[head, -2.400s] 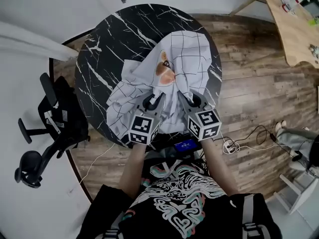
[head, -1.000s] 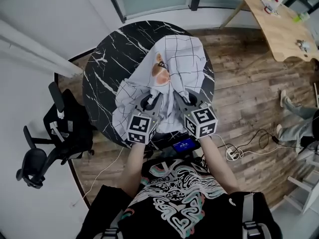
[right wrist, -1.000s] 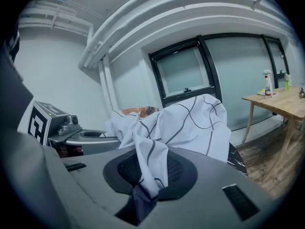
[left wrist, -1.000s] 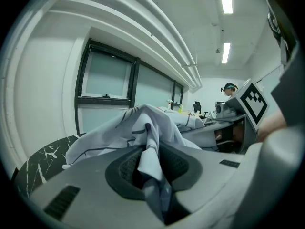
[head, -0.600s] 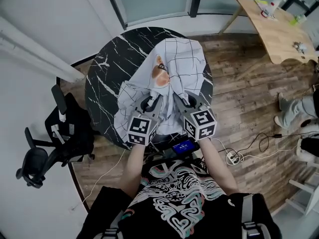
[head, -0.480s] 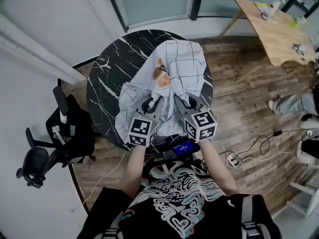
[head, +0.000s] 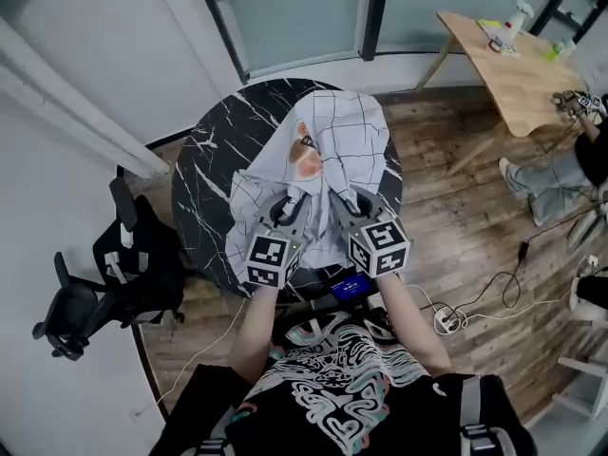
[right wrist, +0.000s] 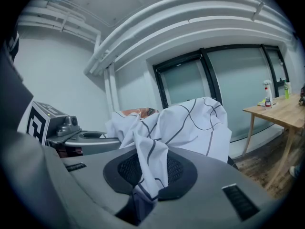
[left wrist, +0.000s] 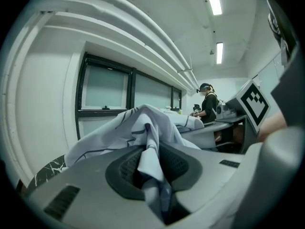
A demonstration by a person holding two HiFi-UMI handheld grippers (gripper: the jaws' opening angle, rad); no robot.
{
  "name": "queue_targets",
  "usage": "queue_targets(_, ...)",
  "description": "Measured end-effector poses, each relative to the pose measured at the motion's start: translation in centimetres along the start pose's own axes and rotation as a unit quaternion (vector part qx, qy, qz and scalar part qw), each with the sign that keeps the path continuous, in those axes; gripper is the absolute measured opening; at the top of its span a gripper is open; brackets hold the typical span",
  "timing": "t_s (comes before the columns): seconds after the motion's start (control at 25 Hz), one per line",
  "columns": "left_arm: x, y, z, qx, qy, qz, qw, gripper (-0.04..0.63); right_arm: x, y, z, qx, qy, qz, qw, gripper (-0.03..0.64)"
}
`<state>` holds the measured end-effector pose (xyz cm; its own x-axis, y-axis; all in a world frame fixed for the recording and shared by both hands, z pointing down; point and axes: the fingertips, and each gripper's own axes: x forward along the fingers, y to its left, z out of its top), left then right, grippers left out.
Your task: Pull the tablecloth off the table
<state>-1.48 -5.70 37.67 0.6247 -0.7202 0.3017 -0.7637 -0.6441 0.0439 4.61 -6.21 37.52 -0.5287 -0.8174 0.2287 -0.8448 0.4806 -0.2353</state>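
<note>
A white tablecloth point(head: 351, 136) with thin dark grid lines lies bunched over the right half of a round black marble table point(head: 214, 164). An orange printed patch point(head: 307, 158) shows in its folds. My left gripper point(head: 287, 207) is shut on the cloth's near edge, and my right gripper point(head: 356, 200) is shut on it beside that. In the left gripper view a fold of cloth point(left wrist: 148, 163) is pinched between the dark pads. The right gripper view shows the cloth point(right wrist: 151, 168) clamped the same way, with the rest draping ahead.
A black office chair point(head: 100, 278) stands left of the table. A power strip with cables point(head: 446, 319) lies on the wood floor to the right. A wooden table point(head: 513, 65) with bottles stands at the far right, a person's legs point(head: 546, 183) near it. A window point(head: 294, 17) is behind.
Both grippers have risen a little with the cloth still clamped, and its near edge is lifted with them. The person's legs at the right have moved in closer.
</note>
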Motion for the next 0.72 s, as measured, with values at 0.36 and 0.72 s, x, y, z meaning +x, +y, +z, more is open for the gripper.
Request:
queue_targets(0.36,-1.0,0.4,3.0,0.015,-0.029,0.005,0.9994,0.077,-0.3,1.0,3.1,-0.014,-0.03,0.003,0.999,0.067)
queue_targets(0.72,-3.1,0.3,6.0,0.034,-0.066,0.014,0.9972,0.075,-1.3,2.8,6.0,-0.026,-0.067,0.008,0.997,0.067)
